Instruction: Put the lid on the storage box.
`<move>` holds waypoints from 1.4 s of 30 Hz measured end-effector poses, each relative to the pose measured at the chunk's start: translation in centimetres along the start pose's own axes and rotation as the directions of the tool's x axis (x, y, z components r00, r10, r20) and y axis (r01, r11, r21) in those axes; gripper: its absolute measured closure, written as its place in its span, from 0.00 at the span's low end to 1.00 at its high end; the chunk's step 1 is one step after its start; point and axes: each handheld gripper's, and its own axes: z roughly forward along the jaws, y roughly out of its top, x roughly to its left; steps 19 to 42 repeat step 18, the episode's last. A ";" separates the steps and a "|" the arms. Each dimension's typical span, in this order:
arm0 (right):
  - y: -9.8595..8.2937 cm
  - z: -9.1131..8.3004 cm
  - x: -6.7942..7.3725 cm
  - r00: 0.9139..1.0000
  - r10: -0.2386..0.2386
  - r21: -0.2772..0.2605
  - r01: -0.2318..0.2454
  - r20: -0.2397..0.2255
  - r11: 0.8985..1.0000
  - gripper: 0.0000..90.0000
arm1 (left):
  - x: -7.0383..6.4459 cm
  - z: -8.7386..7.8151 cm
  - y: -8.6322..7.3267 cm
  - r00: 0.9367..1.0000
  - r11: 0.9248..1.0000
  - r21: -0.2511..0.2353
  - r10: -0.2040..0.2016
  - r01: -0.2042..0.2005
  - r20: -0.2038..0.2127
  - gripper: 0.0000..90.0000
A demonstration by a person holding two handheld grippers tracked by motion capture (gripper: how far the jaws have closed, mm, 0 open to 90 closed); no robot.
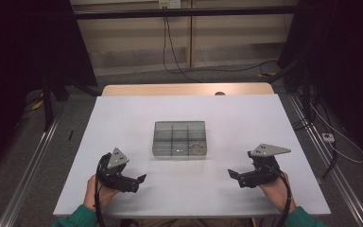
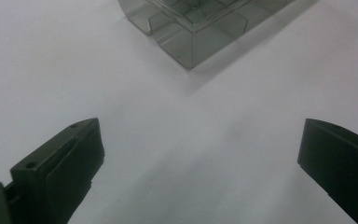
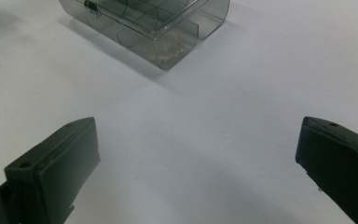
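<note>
White tabletop (image 1: pixel 246 123) stands on a grey carpeted floor (image 1: pixel 23 156), with dark curtains at both sides and black cables (image 1: pixel 170 52) trailing behind. A clear plastic compartment box (image 1: pixel 179 138), lid closed, sits at the table's middle; something pale lies in its near-right compartment. The left gripper (image 1: pixel 141 179) and right gripper (image 1: pixel 232 174) rest near the front edge, well apart from the box, jaws spread wide and holding nothing.

No text, label, brand, number or sign can be read anywhere in these views.
</note>
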 end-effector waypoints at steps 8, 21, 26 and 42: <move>-1.2 -0.8 0.5 1.000 0.002 -0.007 -0.002 0.009 1.000 0.00 | -0.1 -0.1 -0.5 1.000 1.000 0.008 0.000 0.000 0.003 0.00; -1.6 -0.9 0.5 1.000 0.002 -0.005 -0.002 0.001 1.000 0.00 | -0.2 0.1 -0.7 1.000 1.000 0.019 0.010 -0.011 0.011 0.00; -1.6 -0.9 0.5 1.000 0.002 -0.005 -0.002 0.001 1.000 0.00 | -0.2 0.1 -0.7 1.000 1.000 0.019 0.010 -0.011 0.011 0.00; -1.6 -0.9 0.5 1.000 0.002 -0.005 -0.002 0.001 1.000 0.00 | -0.2 0.1 -0.7 1.000 1.000 0.019 0.010 -0.011 0.011 0.00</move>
